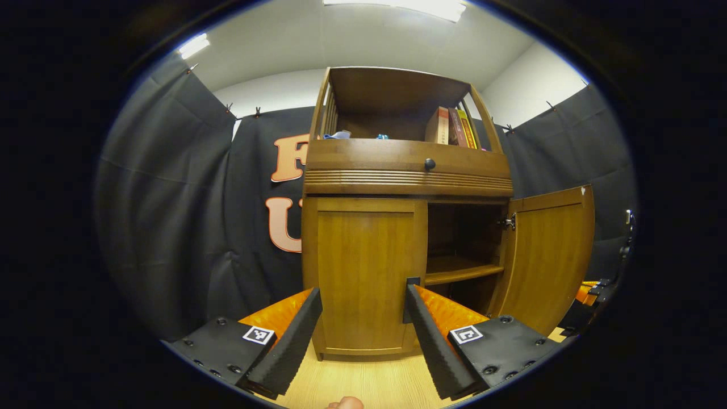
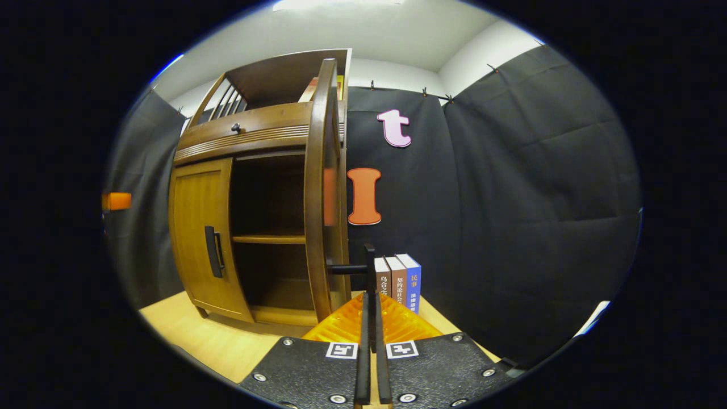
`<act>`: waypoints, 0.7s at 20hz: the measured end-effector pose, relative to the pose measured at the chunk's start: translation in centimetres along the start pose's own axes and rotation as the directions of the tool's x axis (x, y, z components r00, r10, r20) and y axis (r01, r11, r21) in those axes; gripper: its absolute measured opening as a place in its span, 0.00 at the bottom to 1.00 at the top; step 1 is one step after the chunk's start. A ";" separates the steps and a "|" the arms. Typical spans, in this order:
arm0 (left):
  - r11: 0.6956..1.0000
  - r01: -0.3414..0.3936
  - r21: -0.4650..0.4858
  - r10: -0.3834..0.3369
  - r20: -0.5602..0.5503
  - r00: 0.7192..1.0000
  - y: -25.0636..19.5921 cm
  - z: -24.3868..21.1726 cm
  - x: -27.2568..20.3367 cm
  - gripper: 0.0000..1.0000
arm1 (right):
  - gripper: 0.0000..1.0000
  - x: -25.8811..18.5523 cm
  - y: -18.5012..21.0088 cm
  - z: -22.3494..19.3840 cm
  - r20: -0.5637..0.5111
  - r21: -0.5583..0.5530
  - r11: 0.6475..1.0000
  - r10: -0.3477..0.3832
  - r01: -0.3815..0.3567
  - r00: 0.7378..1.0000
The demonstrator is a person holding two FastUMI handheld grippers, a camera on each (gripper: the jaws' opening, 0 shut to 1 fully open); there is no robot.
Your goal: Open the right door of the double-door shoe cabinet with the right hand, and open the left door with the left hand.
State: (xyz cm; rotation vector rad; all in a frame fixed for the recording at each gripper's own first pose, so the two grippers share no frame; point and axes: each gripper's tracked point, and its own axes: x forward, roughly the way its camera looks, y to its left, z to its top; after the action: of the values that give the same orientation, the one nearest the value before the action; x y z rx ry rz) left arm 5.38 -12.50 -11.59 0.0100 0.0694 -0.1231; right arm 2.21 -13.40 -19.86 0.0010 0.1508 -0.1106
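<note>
The wooden shoe cabinet (image 1: 406, 170) stands straight ahead in the left gripper view. Its left door (image 1: 366, 272) is closed, with a dark handle (image 1: 413, 282) at its right edge. My left gripper (image 1: 363, 295) is open just in front of that door, and its right fingertip (image 1: 410, 298) is close to the handle. The right door (image 1: 548, 255) is swung wide open, baring the inner shelf (image 1: 463, 271). In the right gripper view that door (image 2: 318, 187) shows edge-on, and my right gripper (image 2: 370, 301) is shut on its dark handle (image 2: 369, 264). The left door (image 2: 199, 238) is closed there too.
The cabinet rests on a light wooden tabletop (image 1: 369, 380). Upright books (image 2: 398, 278) stand on it behind the open right door. More books (image 1: 451, 126) fill the top shelf above a drawer with a round knob (image 1: 430, 165). Black cloth walls close in all around.
</note>
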 end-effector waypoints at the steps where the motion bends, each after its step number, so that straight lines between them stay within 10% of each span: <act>1: 1.000 0.003 0.003 -0.003 -0.005 1.000 -0.7 -0.5 0.6 0.99 | 0.04 -0.2 -0.9 0.1 0.004 -0.002 1.000 -0.017 0.017 1.000; 2: 1.000 0.007 0.005 -0.007 -0.008 1.000 -1.3 -0.9 1.1 0.96 | 0.15 -0.4 -2.0 0.4 0.013 -0.010 0.999 -0.039 0.039 0.999; 4: 1.000 0.018 0.005 -0.018 -0.009 1.000 -2.6 -1.8 2.4 0.96 | 0.00 -1.1 -3.5 1.2 0.034 -0.015 0.998 -0.061 0.061 0.998; 14: 0.999 0.049 0.019 -0.048 -0.047 0.998 -7.8 -5.5 9.2 0.97 | 0.05 -2.1 -8.4 1.8 0.028 0.058 0.994 -0.095 0.094 0.995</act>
State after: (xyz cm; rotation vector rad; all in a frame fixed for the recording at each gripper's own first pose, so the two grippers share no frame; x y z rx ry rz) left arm 13.16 -21.25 -17.75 0.0317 0.1154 -0.1722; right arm -0.54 -21.56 -17.71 0.0483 0.1172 -0.2092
